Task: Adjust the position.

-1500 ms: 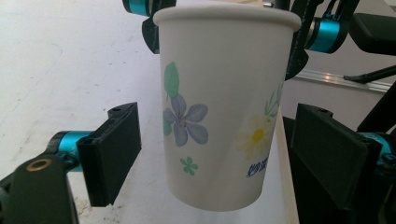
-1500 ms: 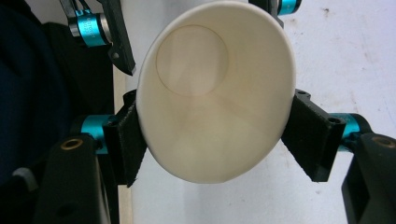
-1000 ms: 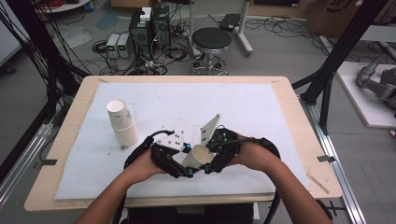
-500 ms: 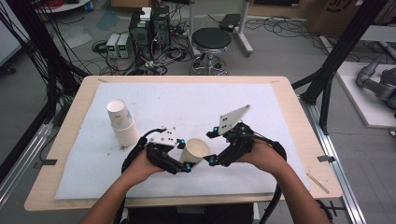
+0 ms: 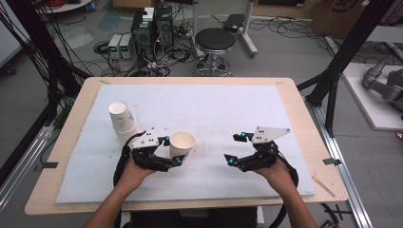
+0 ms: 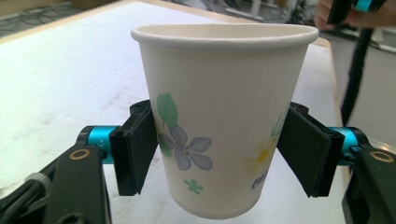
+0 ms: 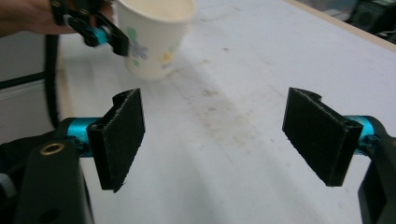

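Cup (image 6: 224,121) upright, mouth up, long axis vertical, on white surface (image 5: 214,109) near its front-left. Left gripper (image 5: 172,151) jaws flank the cup, just opened, pads barely clear of its wall. Right gripper (image 5: 236,148) well apart, jaws wide, empty. Stacked cups (image 5: 122,121) behind-left.

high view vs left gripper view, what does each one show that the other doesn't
High view, not the left gripper view: a stack of paper cups lying at the table's left, the right gripper open over the white mat, and a stool beyond the table.

Left gripper view, not the high view: the flower print on the cup's wall and the black pads close against its sides.

Both: the upright paper cup between the jaws of the left gripper, which have just been opening.
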Available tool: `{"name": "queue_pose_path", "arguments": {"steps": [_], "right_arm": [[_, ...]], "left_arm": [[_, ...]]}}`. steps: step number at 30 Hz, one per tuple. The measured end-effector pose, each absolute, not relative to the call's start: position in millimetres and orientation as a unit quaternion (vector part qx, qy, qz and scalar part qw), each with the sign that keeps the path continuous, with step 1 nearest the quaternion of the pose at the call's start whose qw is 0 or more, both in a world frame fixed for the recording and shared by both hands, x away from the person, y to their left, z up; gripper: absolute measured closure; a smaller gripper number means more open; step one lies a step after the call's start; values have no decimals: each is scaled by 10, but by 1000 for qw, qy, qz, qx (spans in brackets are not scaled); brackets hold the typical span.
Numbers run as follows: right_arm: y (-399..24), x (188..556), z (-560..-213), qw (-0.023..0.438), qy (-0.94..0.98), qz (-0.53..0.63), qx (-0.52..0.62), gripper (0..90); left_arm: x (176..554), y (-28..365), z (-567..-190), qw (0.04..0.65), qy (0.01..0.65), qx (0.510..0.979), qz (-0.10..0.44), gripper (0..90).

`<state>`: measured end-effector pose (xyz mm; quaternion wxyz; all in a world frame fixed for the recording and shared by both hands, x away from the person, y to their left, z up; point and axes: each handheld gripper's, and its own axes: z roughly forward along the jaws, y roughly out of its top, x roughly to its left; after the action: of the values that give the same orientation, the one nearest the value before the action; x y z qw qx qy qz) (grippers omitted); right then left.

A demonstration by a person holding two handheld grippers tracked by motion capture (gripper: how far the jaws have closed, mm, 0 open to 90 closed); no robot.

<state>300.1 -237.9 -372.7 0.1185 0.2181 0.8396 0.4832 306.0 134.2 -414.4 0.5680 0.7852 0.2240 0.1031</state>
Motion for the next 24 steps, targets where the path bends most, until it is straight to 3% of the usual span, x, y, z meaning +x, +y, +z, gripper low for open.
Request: {"name": "queue_pose_path", "arguments": {"steps": [15,24], "right_arm": [[-2779,2867,-3961,206,772,511,316,200],[-2832,2851,-3996,214,764,512,331,200]], "left_arm": [[2969,1491,-4210,599,237,748,159,308],[2973,1558,-4207,606,244,740,161,304]]}}
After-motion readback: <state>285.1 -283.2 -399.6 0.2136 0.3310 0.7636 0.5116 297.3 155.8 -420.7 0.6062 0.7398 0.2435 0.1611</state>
